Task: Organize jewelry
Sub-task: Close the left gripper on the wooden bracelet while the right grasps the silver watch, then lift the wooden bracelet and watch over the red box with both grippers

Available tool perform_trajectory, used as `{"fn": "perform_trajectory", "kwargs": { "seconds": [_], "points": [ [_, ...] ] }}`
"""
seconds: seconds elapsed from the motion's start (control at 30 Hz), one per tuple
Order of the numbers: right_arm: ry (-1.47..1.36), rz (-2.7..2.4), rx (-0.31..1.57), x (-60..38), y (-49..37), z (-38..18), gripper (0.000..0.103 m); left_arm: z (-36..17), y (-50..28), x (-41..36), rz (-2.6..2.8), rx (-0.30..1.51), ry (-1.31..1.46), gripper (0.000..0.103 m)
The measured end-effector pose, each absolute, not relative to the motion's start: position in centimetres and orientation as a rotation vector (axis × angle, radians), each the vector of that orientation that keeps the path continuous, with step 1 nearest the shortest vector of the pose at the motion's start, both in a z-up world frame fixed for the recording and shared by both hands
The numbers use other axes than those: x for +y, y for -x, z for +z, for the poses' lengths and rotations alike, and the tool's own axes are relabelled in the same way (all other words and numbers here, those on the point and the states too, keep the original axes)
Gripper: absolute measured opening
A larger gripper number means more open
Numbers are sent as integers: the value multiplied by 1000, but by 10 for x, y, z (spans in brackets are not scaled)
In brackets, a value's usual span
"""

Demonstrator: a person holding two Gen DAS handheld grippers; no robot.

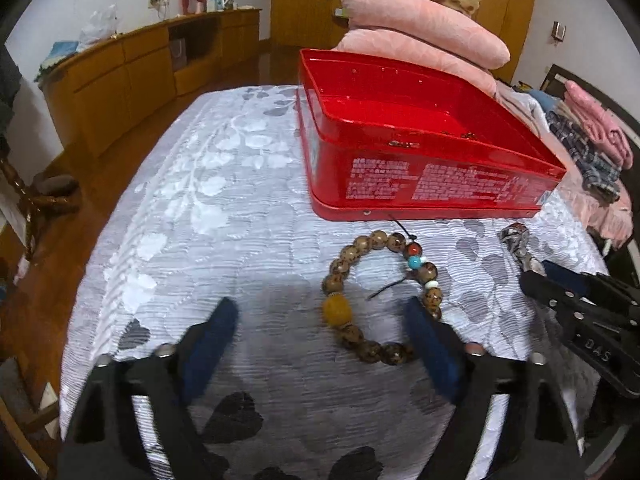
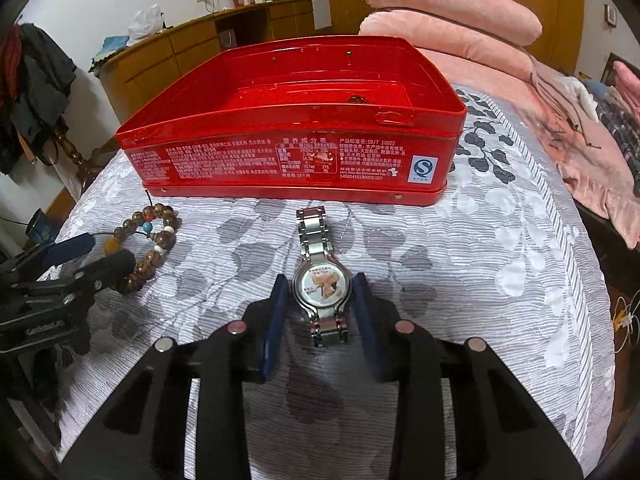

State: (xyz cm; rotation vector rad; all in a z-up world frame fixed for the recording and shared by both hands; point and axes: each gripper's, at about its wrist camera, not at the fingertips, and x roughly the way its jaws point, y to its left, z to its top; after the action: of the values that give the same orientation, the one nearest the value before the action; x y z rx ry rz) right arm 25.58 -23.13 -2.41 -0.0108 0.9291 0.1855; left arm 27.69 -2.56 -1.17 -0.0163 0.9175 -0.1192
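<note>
A silver watch (image 2: pixel 322 286) lies on the white-and-grey patterned bedspread (image 2: pixel 480 260), its strap running toward the open red tin (image 2: pixel 280 160). My right gripper (image 2: pixel 321 282) is shut on the watch case, one blue pad on each side. A brown beaded bracelet (image 1: pixel 384 296) with a yellow bead lies in front of the red tin (image 1: pixel 400 184). My left gripper (image 1: pixel 320 304) stands open over it, the right finger (image 1: pixel 424 332) covering the bracelet's right side and the left finger well clear. Small pieces of jewelry (image 2: pixel 358 99) lie inside the tin.
Stacked pink pillows (image 1: pixel 420 20) sit behind the tin. Folded clothes (image 1: pixel 592 140) lie at the right. A wooden sideboard (image 1: pixel 140 64) runs along the far wall, and the bedspread drops off to the wooden floor (image 1: pixel 60 240) on the left.
</note>
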Motion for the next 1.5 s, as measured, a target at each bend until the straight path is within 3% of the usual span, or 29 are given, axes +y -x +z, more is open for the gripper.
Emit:
{"fn": "perform_trajectory", "kwargs": {
  "seconds": [0.07,0.17,0.27,0.5,0.63,1.5],
  "points": [
    [14,183,929,-231,-256,-24,33,-10,-277,-26,-105,911,5,49],
    [20,179,929,-230,-255,-24,33,-8,-276,-24,-102,899,15,27],
    [23,178,931,-228,-255,-25,33,-7,-276,-21,-118,894,34,13],
    [38,175,934,-225,-256,-25,38,-9,-279,-30,-122,906,-3,14],
    [48,161,931,-224,-256,-25,32,-9,-279,-29,-132,903,12,13],
    [31,214,794,-225,-218,37,31,53,-247,-41,-246,742,69,12]
  ]
}}
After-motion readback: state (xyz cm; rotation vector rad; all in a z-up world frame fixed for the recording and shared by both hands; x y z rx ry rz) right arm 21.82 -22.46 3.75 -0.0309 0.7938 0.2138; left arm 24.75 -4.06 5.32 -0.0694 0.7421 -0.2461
